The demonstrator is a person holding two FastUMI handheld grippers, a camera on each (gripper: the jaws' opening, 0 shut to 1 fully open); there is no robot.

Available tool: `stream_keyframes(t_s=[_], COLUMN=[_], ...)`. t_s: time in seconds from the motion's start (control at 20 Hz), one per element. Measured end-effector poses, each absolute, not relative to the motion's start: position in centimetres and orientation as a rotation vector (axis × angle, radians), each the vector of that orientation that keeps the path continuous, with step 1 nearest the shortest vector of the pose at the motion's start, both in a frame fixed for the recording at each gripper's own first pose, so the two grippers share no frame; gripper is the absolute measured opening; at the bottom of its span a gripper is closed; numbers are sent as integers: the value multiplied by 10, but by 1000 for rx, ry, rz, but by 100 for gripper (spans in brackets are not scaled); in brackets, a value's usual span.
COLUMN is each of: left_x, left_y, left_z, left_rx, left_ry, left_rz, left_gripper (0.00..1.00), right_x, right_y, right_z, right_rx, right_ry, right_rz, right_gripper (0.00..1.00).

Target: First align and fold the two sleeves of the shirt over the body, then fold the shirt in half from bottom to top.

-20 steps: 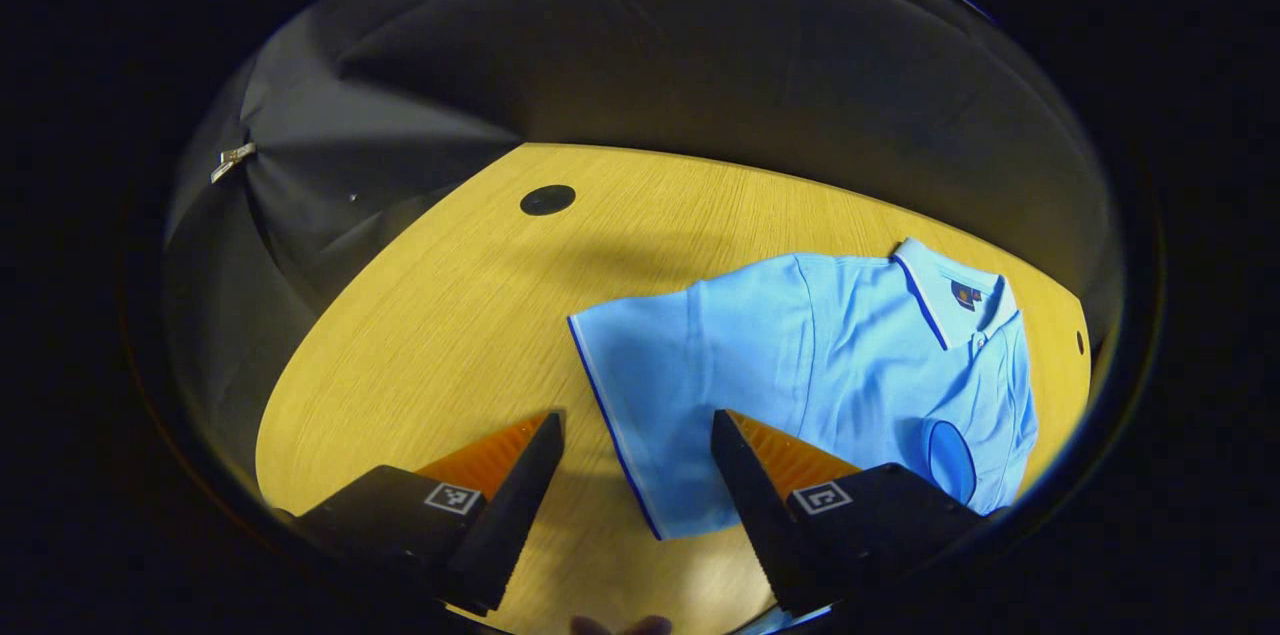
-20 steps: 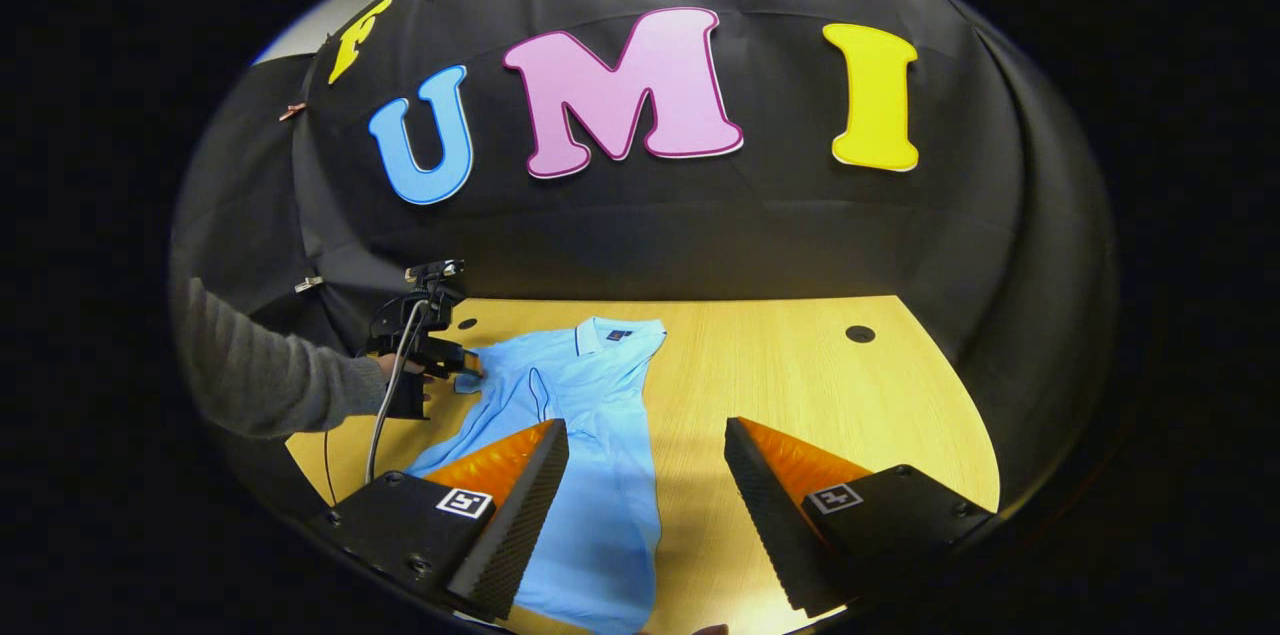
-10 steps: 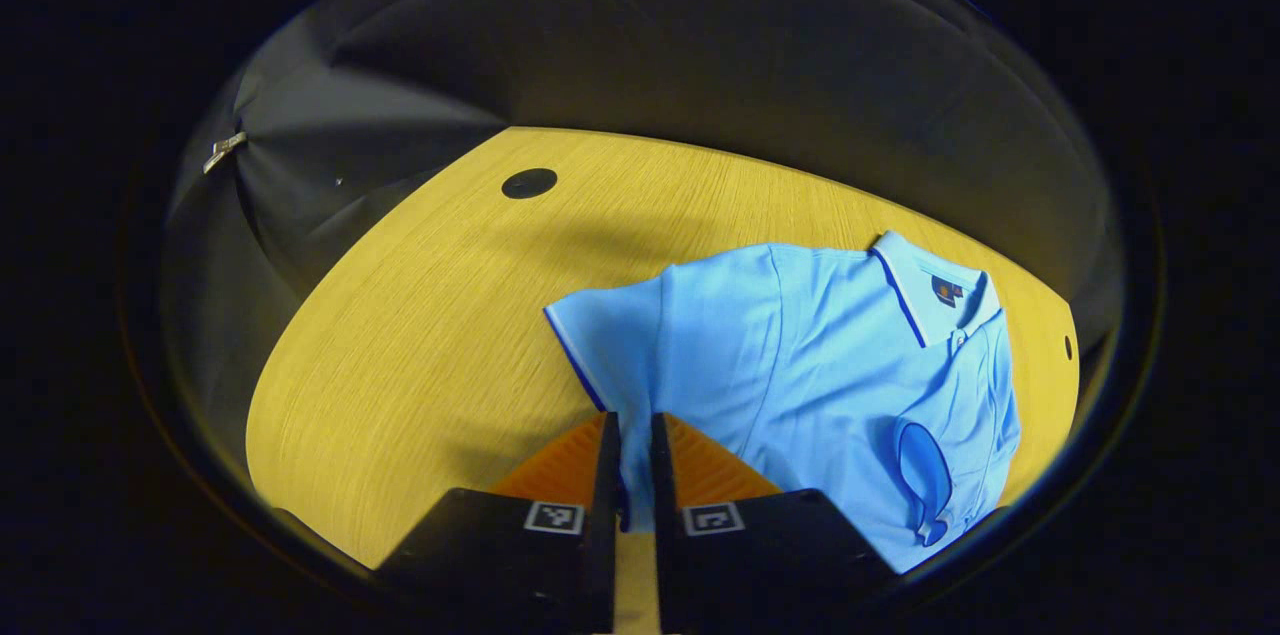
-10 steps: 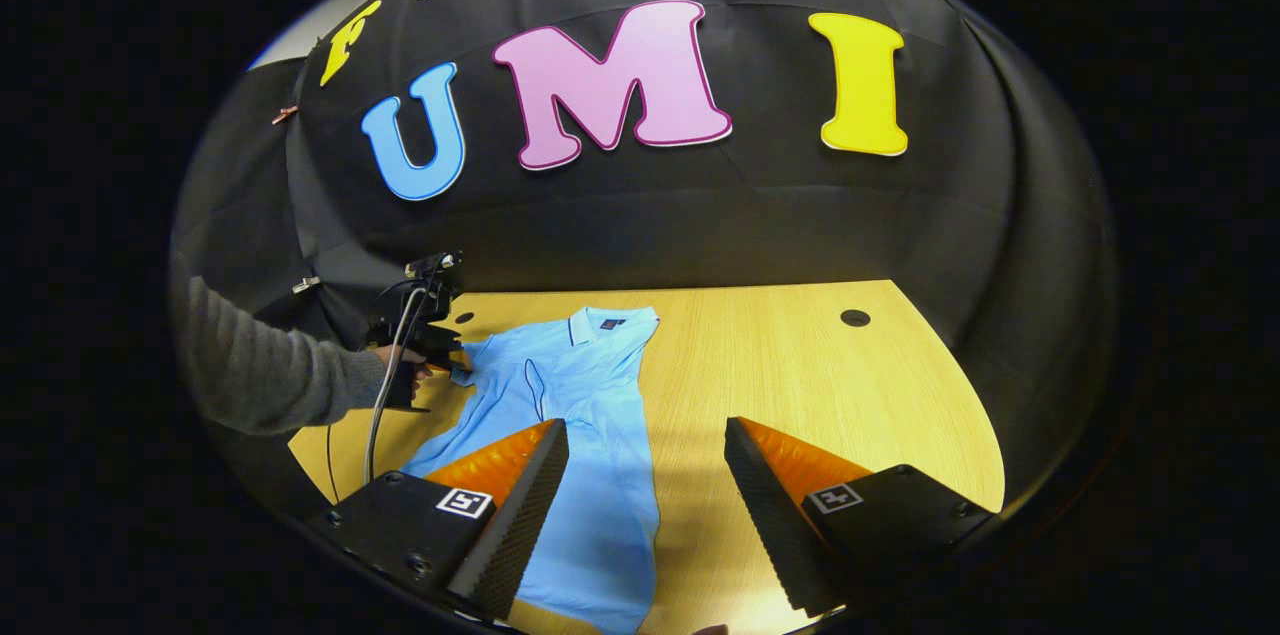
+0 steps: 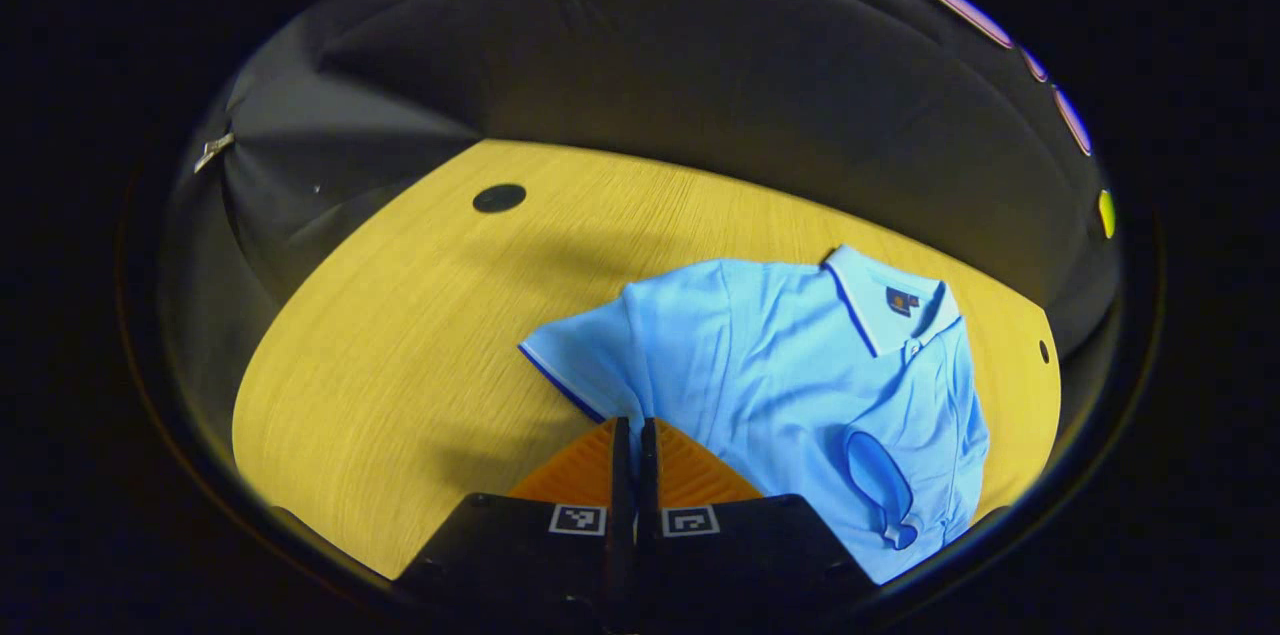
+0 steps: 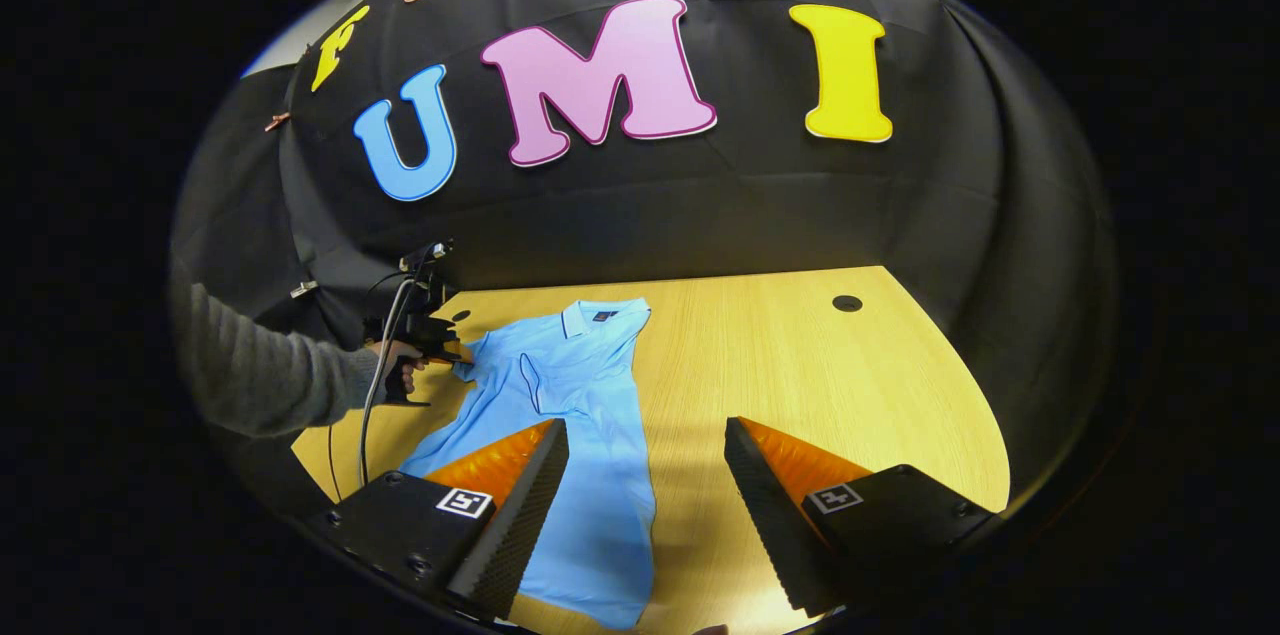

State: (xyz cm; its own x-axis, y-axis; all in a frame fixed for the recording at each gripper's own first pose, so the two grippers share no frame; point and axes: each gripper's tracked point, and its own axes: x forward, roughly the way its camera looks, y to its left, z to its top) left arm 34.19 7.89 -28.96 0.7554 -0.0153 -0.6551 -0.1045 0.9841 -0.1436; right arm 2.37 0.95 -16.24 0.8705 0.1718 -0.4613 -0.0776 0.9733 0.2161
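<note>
Pinching the polo shirt's (image 5: 800, 365) unfolded sleeve (image 5: 585, 365) with our left gripper (image 5: 632, 435) – to swing it toward the collar (image 5: 880, 290) – we keep our right gripper (image 6: 645, 460) wide open over the hem.

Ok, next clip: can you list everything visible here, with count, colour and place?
polo shirt: one, light blue with dark blue trim, flat on the table, one sleeve already folded over the body.
table: one, yellow wood grain, under the shirt.
cable holes: two black ones seen, near the table's far edge.
clips: two, metal, on the black cloth wall.
sleeve: one, grey, person's arm at the left.
left tongs: shut on the shirt's other sleeve.
right tongs: open, above the shirt's lower part.
</note>
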Motion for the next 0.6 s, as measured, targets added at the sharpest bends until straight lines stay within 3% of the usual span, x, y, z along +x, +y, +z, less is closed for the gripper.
stream_keyframes(t_s=[0.6], left_x=[323], left_y=[-41], left_z=[-197], left_rx=[-33], left_ry=[471], left_rz=[-284], left_gripper=[6], right_x=[15], right_y=[-1], right_z=[-168], right_rx=[212], right_ry=[510], right_rz=[116], right_gripper=[98])
